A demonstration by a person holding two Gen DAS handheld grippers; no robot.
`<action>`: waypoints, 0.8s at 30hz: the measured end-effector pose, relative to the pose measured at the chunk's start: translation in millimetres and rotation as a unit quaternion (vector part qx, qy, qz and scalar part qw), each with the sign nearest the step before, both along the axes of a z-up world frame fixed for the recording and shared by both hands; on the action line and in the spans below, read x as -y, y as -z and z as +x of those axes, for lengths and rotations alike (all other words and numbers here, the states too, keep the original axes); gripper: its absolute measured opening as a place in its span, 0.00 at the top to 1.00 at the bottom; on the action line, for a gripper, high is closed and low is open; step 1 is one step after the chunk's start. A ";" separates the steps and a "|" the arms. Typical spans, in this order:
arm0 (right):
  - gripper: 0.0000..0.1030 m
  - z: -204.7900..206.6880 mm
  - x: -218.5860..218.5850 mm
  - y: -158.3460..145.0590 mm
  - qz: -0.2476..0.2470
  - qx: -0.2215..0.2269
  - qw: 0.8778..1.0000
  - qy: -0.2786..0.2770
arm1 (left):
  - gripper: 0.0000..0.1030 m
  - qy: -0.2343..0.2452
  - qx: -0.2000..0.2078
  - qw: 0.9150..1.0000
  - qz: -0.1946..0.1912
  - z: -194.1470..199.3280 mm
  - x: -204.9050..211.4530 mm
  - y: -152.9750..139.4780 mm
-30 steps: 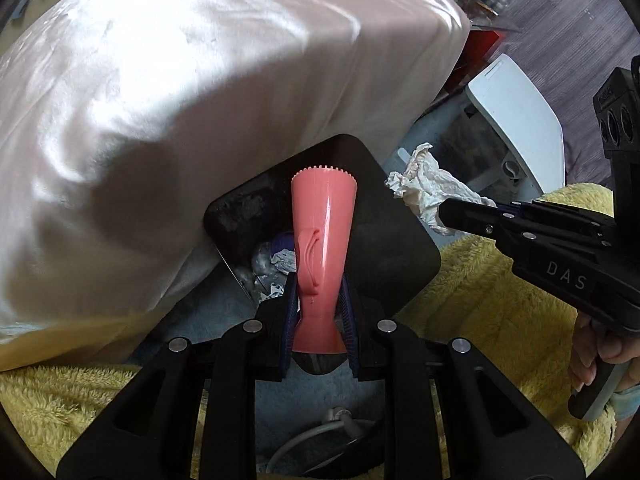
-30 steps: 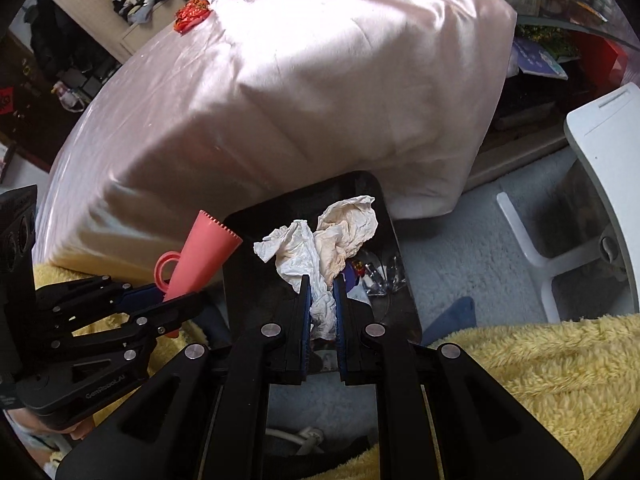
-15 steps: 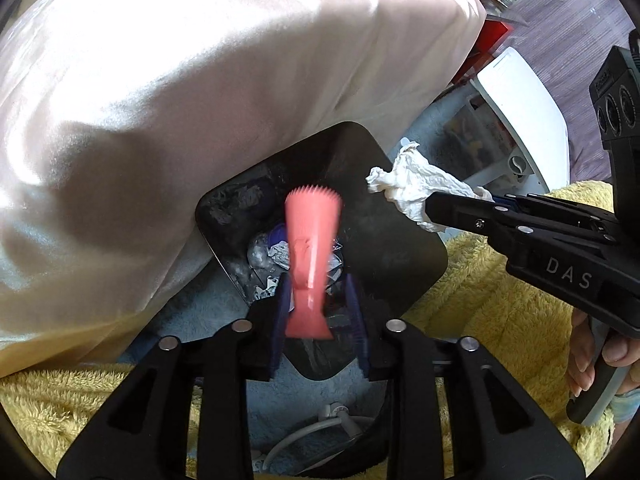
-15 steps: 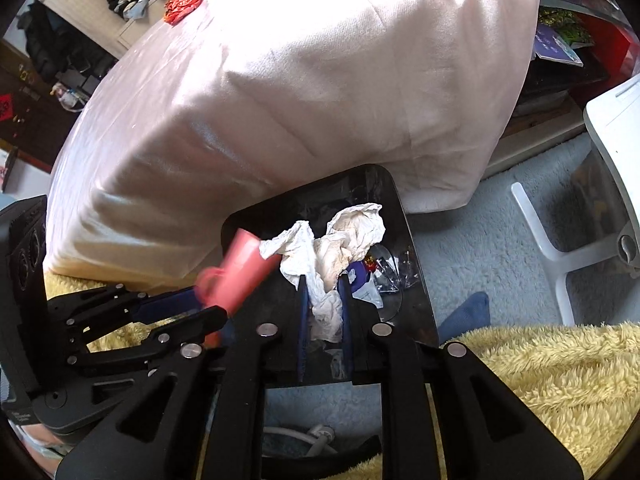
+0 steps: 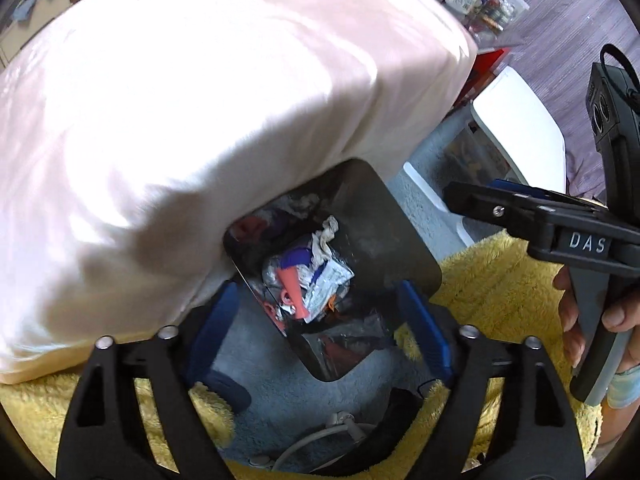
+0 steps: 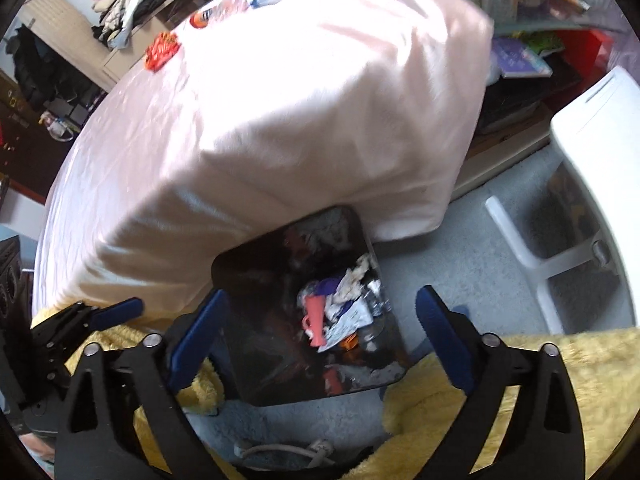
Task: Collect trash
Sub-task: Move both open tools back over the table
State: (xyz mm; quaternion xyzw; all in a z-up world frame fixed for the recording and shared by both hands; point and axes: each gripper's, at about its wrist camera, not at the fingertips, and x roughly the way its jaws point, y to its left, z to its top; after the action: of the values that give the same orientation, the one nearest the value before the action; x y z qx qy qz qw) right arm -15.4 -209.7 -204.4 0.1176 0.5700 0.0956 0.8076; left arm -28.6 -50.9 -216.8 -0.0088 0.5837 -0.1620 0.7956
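While hovering, jaws just sprung apart, empty: two grippers, left gripper (image 5: 320, 320) and right gripper (image 6: 320, 328); one black bin (image 5: 400, 240) holding one pink cone (image 5: 294, 284), crumpled tissue (image 5: 326, 236), wrappers.

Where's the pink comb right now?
The pink comb lies inside the black bin on the crumpled wrappers, below both open grippers, beside the pink-sheeted bed.

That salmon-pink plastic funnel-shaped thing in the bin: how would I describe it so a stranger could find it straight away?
Start at the big pale pink cloth-covered table; against its near edge on the grey carpet stands a glossy black square waste bin. On the litter inside lies the salmon-pink plastic funnel-shaped piece, beside crumpled white tissue and a printed wrapper. It is the only smooth, solid pink thing among paper scraps.
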 end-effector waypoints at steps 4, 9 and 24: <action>0.05 6.8 11.0 -24.5 -0.012 0.028 0.999 0.015 | 0.08 -0.005 0.027 1.000 0.001 3.1 -8.1 -24.2; 0.04 22.5 19.6 -48.7 -0.016 0.060 0.998 0.024 | 0.08 -0.014 0.054 0.998 0.011 16.7 -22.3 -49.0; 0.04 101.6 0.3 -83.6 -0.033 0.124 0.992 -0.002 | 0.08 -0.086 0.114 0.989 0.043 93.9 -79.2 -90.9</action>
State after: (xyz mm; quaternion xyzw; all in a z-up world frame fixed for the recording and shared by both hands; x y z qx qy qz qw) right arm 86.2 -210.0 -120.8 0.0766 0.4688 0.0924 0.8751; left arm 65.3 28.2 -125.8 -0.0065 0.4926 -0.0674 0.8676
